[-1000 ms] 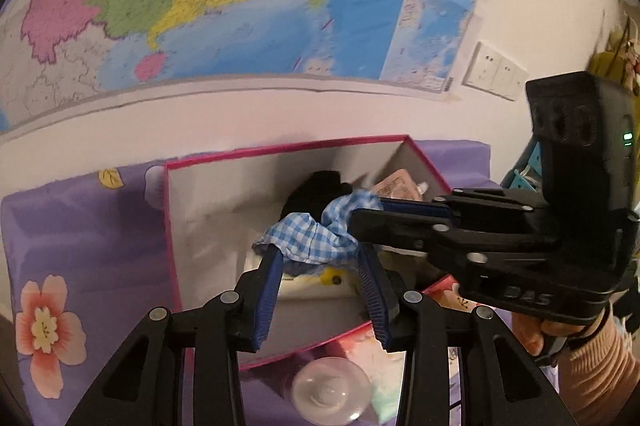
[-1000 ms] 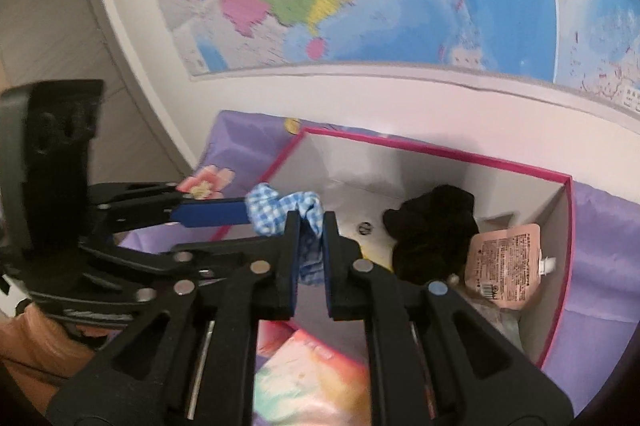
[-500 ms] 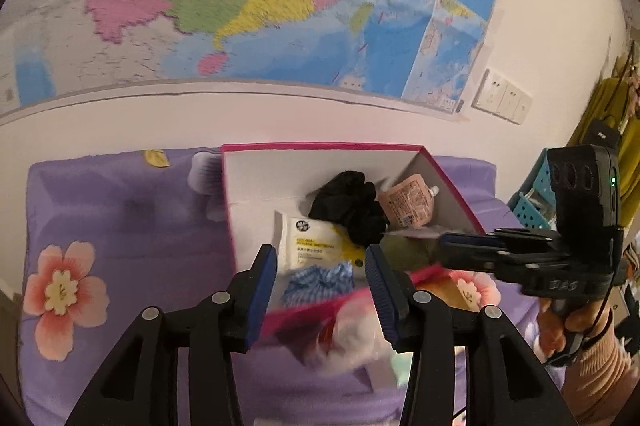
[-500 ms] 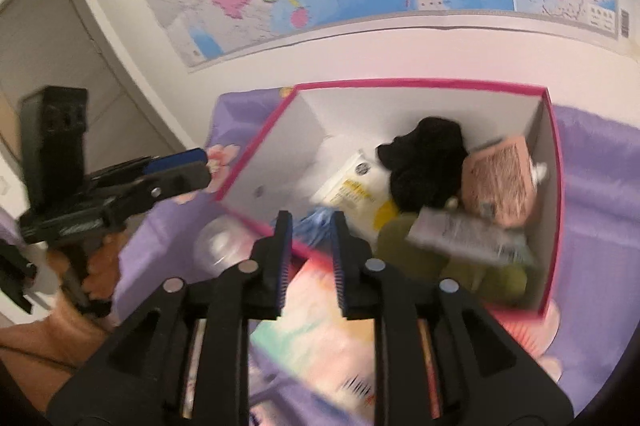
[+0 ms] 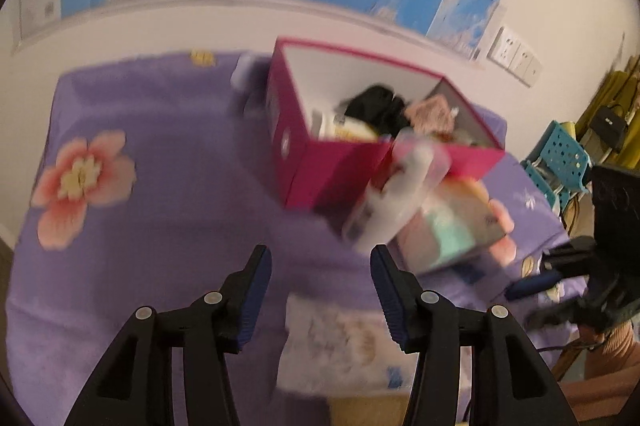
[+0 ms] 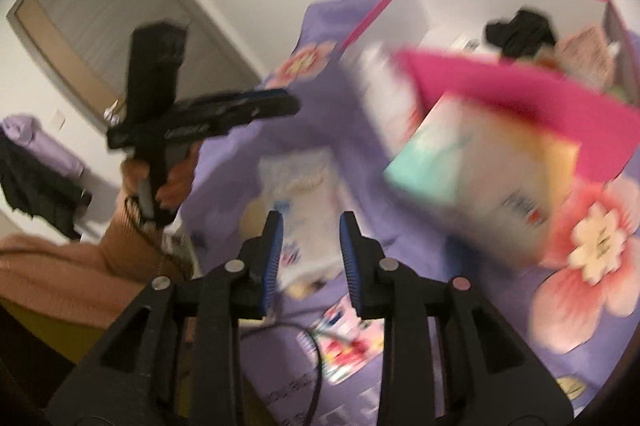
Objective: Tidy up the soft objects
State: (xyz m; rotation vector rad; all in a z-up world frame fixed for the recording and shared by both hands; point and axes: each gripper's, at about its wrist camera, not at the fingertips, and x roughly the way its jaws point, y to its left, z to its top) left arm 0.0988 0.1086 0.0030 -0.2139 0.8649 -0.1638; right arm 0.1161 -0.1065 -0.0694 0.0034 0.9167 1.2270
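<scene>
A pink box stands on the purple flowered cloth; it also shows in the right wrist view. Inside lie a black soft item, a peach packet and a white pack. My left gripper is open and empty, low over the cloth in front of the box. My right gripper is open and empty above a white soft pack, which also shows in the left wrist view. Both views are blurred.
A clear plastic item and a colourful pastel box sit against the pink box's front. A small floral card and a black cable lie near the cloth's front edge. A map and wall sockets are behind.
The blue checked cloth, held between both grippers a second ago, was dropped into the box. Both grippers have pulled back and down, and the right one has opened wider.
</scene>
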